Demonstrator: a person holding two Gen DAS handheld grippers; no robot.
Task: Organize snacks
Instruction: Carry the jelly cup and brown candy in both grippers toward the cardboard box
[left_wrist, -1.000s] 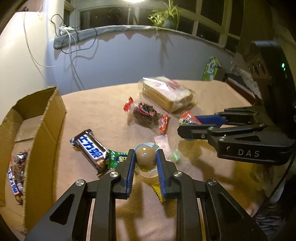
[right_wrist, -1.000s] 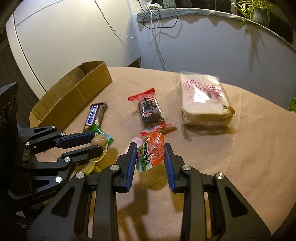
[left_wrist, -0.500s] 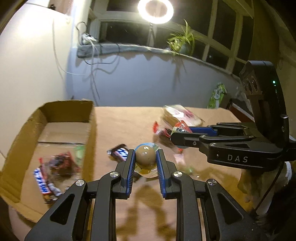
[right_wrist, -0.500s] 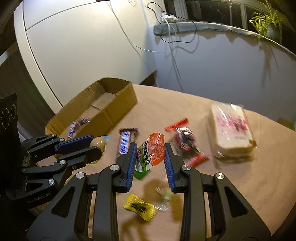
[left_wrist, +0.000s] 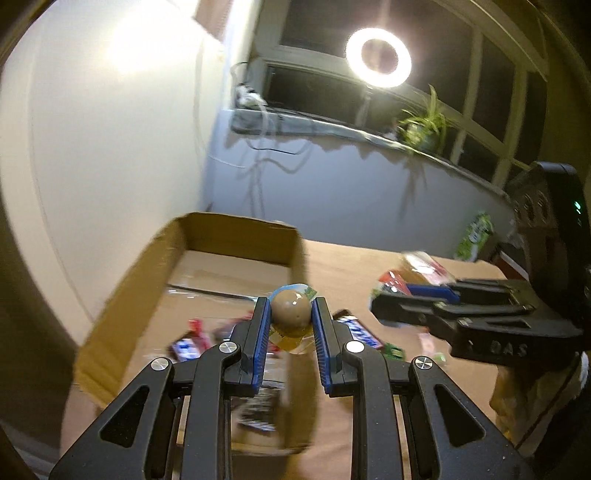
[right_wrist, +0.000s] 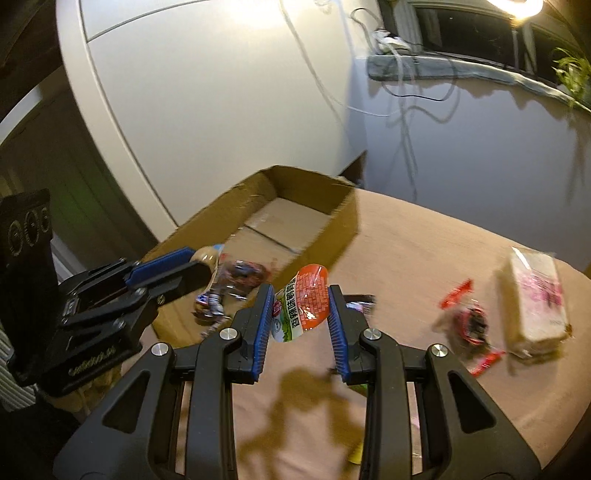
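My left gripper (left_wrist: 290, 314) is shut on a packaged brown egg (left_wrist: 290, 309) and holds it in the air over the near right corner of the open cardboard box (left_wrist: 207, 236). In the right wrist view the left gripper (right_wrist: 192, 264) hangs at the box's near end. My right gripper (right_wrist: 300, 299) is shut on an orange and green snack packet (right_wrist: 303, 301), held above the table just right of the box (right_wrist: 314, 184). Several wrapped snacks (left_wrist: 188, 345) lie in the box.
On the tan table (right_wrist: 424, 251) lie a bagged sandwich (right_wrist: 535, 299), a red-ended dark snack (right_wrist: 469, 321) and a Snickers bar (left_wrist: 360, 330). A green packet (left_wrist: 474, 236) stands at the far edge. A wall and cabinet stand behind the box.
Both grippers have risen and swung left with their snacks, from over the scattered pile to the box. The left gripper has come over the box corner.
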